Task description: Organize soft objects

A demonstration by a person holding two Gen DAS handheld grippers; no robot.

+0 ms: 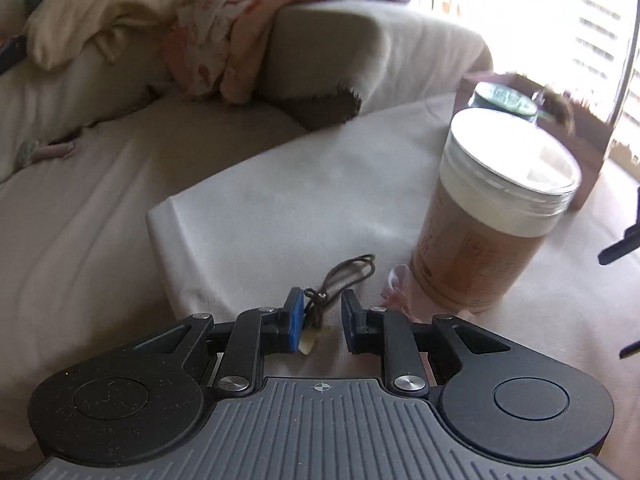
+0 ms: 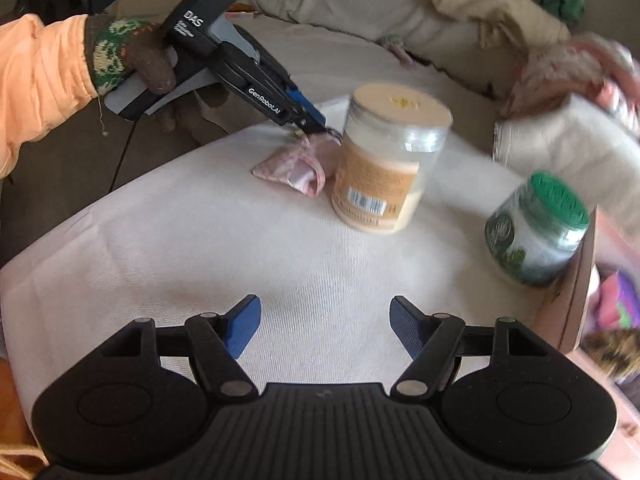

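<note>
On the white cloth (image 2: 200, 240) we count two jars (image 2: 390, 156) and one pink pouch (image 2: 296, 166), the pouch touching the bigger jar toward the far edge. Our left gripper (image 1: 322, 322) stands slightly parted around the pouch's brown cord (image 1: 344, 270), while our right gripper (image 2: 325, 326) gapes wide, holding nothing.

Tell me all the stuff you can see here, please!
white cloth: one, white, spread out under everything
pink pouch: one, pink, on the cloth beside the tan jar
brown cord: one, dark brown, looped on the cloth between the left tongs' fingers
tan jar: one, tan label and pale lid, standing mid-cloth
green jar: one, green lid, at the cloth's right edge
cardboard box: one, brown, beside the green jar
cream pillow: one, cream, on the sofa behind
patterned fabric: one heap, pink and white, on the sofa
left tongs: one, black, slightly open around the cord
right tongs: one, black, open, empty
</note>
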